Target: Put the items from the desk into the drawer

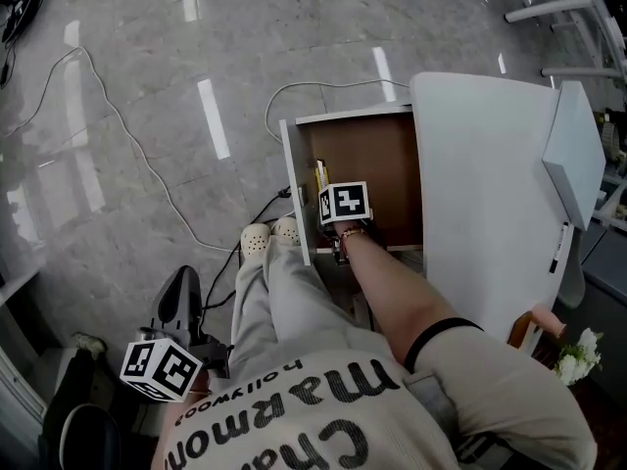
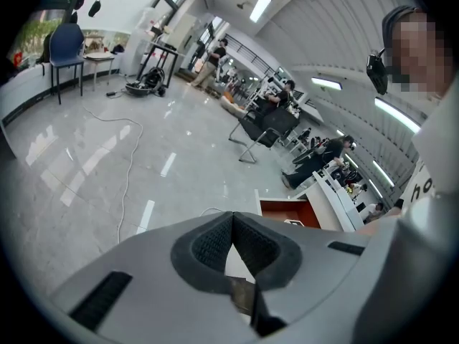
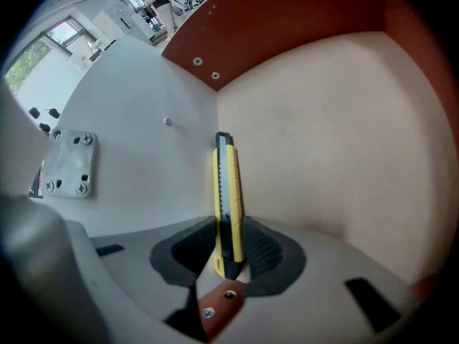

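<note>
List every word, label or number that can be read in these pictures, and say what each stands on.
"hollywood": small letters on the person's shirt, upside down in the head view.
"marmo": larger letters on the same shirt, with the rest hidden.
"Cha": larger letters on the same shirt, with the rest cut off.
"ho": on the shirt's edge in the left gripper view.
Marker cubes: black-and-white patterns only, no letters.
Utility knife: no readable print.

Glossy grey marble floor (image 1: 127, 27) reflects ceiling lights (image 2: 260, 7)
</note>
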`<state>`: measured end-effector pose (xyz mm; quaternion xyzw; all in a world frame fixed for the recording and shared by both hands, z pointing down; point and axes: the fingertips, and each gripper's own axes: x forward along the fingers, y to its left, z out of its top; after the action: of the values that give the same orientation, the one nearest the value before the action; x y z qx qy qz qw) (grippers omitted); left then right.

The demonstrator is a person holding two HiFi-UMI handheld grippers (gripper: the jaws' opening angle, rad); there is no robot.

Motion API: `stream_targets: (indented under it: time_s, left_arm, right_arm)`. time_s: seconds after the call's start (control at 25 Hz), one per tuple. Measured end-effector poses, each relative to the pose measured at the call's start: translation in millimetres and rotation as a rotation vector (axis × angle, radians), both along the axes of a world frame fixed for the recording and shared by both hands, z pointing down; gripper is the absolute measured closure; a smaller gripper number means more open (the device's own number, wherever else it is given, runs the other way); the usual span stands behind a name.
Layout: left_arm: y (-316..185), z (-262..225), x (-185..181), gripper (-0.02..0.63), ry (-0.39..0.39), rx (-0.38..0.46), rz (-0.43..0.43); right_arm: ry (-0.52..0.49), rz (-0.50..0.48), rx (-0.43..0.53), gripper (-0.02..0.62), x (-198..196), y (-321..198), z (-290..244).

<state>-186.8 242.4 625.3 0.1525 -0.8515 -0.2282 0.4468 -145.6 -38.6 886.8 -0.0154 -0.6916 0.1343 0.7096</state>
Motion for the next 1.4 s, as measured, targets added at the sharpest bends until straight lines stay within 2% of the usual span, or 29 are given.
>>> stream_targets:
  time_s: [0.2, 0.44, 0.72, 0.84, 0.96, 1.04, 1.12, 1.4]
  left_arm:
    - [4, -3, 4, 0.604, -0.006, 0.000, -0.009]
    - [9, -16, 1, 0.604, -0.024, 0.007, -0.009]
    - [1, -53, -18, 0.604, -0.113, 0.047, 0.049]
    - [-3, -71, -21, 0.604, -0.126, 0.064, 0.071]
    - [-17, -88, -31, 0.604, -0.158, 0.097, 0.124]
    - [-31, -102, -37, 0.604, -0.194, 0.122, 0.173]
    - [-46, -119, -40, 0.604, -0.230, 0.143, 0.227]
    - [-92, -165, -46, 0.604, -0.315, 0.222, 0.405]
  right_arm:
    - [0.003, -0.010, 0.011, 0.476, 0, 0, 0]
    - [0.021, 0.022, 0.006, 0.456, 1, 1, -9]
    - [-0.024, 0.001, 0.023, 0.458, 0, 11, -56]
    - [-0.030, 0.018, 0.040, 0.475, 11, 17, -87]
    - [-0.034, 0.048, 0.054, 0.521, 16, 23, -120]
    - [-0.060, 0.049, 0.061, 0.592, 16, 27, -146]
    - [-0.113, 0.066, 0.050, 0.592, 13, 33, -174]
    - [-0.340, 0.231, 0.002, 0.592, 4, 34, -270]
